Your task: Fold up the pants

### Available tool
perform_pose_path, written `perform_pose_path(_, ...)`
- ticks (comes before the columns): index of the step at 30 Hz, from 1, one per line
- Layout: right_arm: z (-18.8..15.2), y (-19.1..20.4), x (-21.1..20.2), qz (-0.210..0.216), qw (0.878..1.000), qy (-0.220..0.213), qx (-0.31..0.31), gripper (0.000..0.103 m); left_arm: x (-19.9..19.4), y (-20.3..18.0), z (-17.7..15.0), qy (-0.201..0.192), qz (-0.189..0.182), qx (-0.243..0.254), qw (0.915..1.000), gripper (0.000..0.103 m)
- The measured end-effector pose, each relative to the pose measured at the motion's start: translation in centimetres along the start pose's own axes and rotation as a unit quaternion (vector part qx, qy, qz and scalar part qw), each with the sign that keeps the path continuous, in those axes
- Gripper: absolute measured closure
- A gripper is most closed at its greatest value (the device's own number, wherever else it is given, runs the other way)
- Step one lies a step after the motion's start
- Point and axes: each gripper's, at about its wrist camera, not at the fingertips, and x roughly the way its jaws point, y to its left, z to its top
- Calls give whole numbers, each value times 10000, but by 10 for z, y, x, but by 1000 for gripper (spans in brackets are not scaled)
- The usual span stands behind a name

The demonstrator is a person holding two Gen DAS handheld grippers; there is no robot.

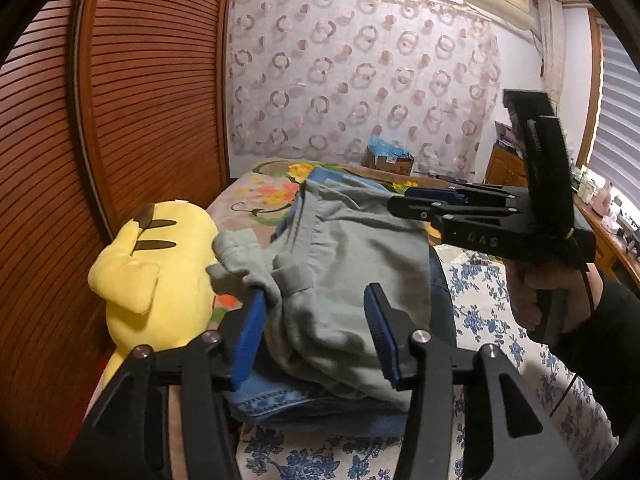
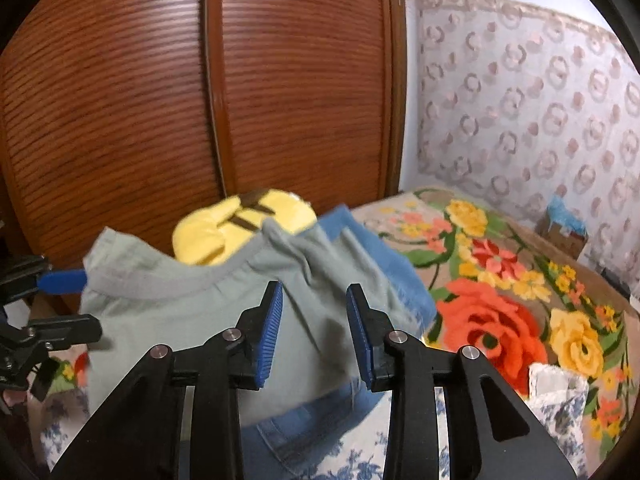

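While both tools (image 1: 316, 320) (image 2: 314, 322) gape, folded pants (image 1: 344, 264) lie between.

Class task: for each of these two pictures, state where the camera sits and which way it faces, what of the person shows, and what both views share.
Left wrist: on the left gripper, looking along the bed at the green pants; the right gripper and a hand show.
Right wrist: on the right gripper, facing the wardrobe across the pants; the left gripper shows at the left edge.
Shared: pants, yellow plush, jeans, curtain.
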Motion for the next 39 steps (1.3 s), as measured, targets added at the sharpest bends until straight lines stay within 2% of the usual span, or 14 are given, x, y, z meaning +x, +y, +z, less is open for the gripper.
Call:
perform_pose_path(4,-10,-9,14,-217,9996,182,93,71,11,2,-10,177,196,19,9996,54)
perform_pose_path(7,-15,-21,21,-238,9992,213,235,71,19,6,-17,317,199,-51,9993,54)
perform_pose_path(14,-17,-22,20,-199,9993,162,265,70,19,4,-23,331,257,-35,9991,54)
perform_pose_path(31,-33,14,-34,-270,9984,-30,502,59,-18,-6,-21,52,271,72,9996,54)
perform_pose_path(39,-41,27,-69,-458,9976,-101,518,57,-27,-17,-19,-51,201,127,9997,54)
